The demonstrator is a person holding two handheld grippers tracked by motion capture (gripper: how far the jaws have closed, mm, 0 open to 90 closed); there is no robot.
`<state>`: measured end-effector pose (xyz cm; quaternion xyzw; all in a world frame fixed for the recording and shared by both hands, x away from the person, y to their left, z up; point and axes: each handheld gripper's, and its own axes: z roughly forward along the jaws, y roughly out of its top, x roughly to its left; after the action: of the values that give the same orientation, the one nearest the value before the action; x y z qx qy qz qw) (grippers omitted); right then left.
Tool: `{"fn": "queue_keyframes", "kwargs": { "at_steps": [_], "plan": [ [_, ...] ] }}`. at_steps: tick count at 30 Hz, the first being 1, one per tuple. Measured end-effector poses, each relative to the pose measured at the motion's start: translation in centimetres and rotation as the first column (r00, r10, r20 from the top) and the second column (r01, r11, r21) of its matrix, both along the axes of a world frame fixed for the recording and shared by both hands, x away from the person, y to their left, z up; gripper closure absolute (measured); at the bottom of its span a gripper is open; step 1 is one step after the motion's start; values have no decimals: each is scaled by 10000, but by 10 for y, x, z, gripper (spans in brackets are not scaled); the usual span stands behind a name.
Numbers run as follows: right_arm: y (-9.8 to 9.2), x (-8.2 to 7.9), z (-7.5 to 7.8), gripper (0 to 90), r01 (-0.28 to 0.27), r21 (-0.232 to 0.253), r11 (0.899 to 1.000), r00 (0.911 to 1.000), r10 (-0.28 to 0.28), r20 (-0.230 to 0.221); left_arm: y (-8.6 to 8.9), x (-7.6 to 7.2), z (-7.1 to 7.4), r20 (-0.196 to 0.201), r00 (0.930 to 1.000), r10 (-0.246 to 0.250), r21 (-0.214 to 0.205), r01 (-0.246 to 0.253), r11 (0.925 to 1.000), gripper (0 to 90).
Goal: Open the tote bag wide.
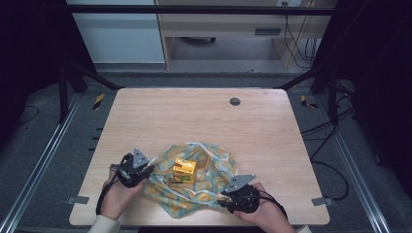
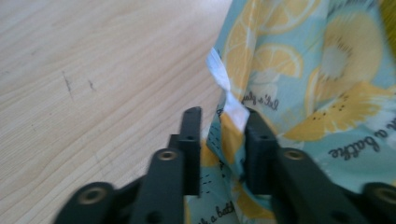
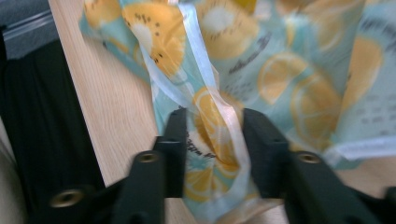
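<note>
Cloth (image 1: 209, 187) between both grippers' fingers (image 2: 190, 140)

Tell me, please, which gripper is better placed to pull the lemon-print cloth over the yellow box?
Probably the left gripper: its jaws straddle the cloth's edge level with the yellow box. The right gripper has cloth between its jaws too, but nearer the table's front edge.

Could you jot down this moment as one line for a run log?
scene: yellow box on fruit-print cloth | left gripper: cloth edge between jaws | right gripper: cloth edge between jaws | table: wooden
</note>
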<state>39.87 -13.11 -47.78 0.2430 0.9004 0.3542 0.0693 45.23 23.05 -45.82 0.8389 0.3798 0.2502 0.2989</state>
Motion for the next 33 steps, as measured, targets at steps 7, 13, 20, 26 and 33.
{"fn": "queue_keyframes", "kwargs": {
  "at_steps": [7, 13, 20, 26, 33],
  "plan": [
    [-13, -3, 32, 323, 444, 860, 9953, 9910, -548, 1225, 4, -10, 22, 914, 9950, 408, -1349, -282, 9905, 327],
    [-34, 5, 55, 214, 1061, 1468, 9835, 9757, -1314, 1753, 14, -12, 35, 1289, 9879, 857, -2144, -566, 9751, 207],
    [-73, 24, 60, 154, 2633, 2073, 9422, 9356, -3018, 1831, 32, -12, 42, 1391, 9787, 1507, -2500, -1126, 9617, 153],
    [-101, 37, 52, 121, 3943, 2245, 8911, 8864, -4333, 1628, 51, -11, 42, 1372, 9652, 2228, -2267, -1884, 9556, 136],
    [-127, 48, 38, 87, 5039, 2222, 8347, 8340, -5371, 1263, 69, -5, 30, 1012, 9570, 2720, -1868, -2502, 9500, 114]
  ]
}}
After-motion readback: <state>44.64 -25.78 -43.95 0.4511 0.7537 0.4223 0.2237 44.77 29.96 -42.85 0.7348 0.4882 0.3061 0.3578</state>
